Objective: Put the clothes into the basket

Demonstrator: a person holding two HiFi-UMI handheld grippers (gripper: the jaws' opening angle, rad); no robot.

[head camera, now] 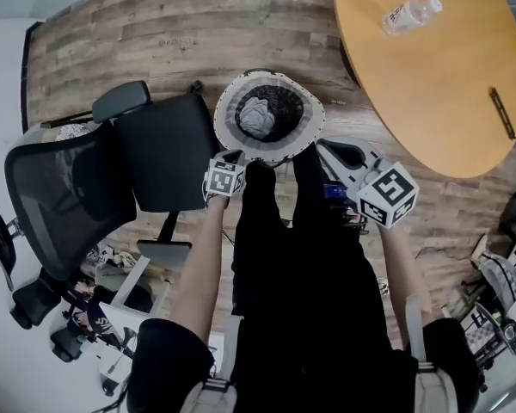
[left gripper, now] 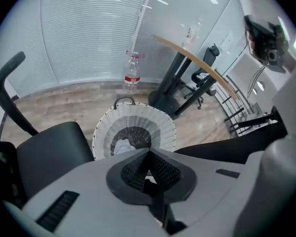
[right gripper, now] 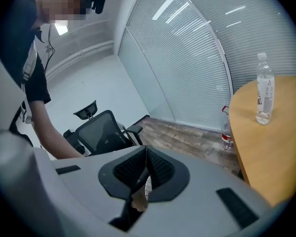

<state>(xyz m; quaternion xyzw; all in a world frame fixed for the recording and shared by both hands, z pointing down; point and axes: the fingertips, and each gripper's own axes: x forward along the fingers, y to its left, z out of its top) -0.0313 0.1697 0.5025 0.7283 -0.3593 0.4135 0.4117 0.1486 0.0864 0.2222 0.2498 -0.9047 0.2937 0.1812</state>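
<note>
A round white-and-grey woven basket (head camera: 308, 120) stands on the wood floor just beyond the person's black-clad legs (head camera: 284, 256). A crumpled pale grey cloth (head camera: 256, 117) lies in its dark bottom. In the left gripper view the basket (left gripper: 138, 116) sits below the jaws with the cloth (left gripper: 122, 146) inside. My left gripper (head camera: 236, 157) hovers over the basket's near rim, shut and empty. My right gripper (head camera: 328, 150) is held at the basket's right side. Its pads (right gripper: 155, 168) meet at the tip with nothing clearly between them. The left gripper's (left gripper: 148, 156) pads also touch.
A black office chair (head camera: 159, 149) stands left of the basket, its mesh back (head camera: 69, 188) nearer the person. An oval wooden table (head camera: 447, 101) with a water bottle (head camera: 411, 13) fills the upper right. Another bottle (left gripper: 132, 76) stands on the floor beyond the basket. Cables and gear lie at the lower left.
</note>
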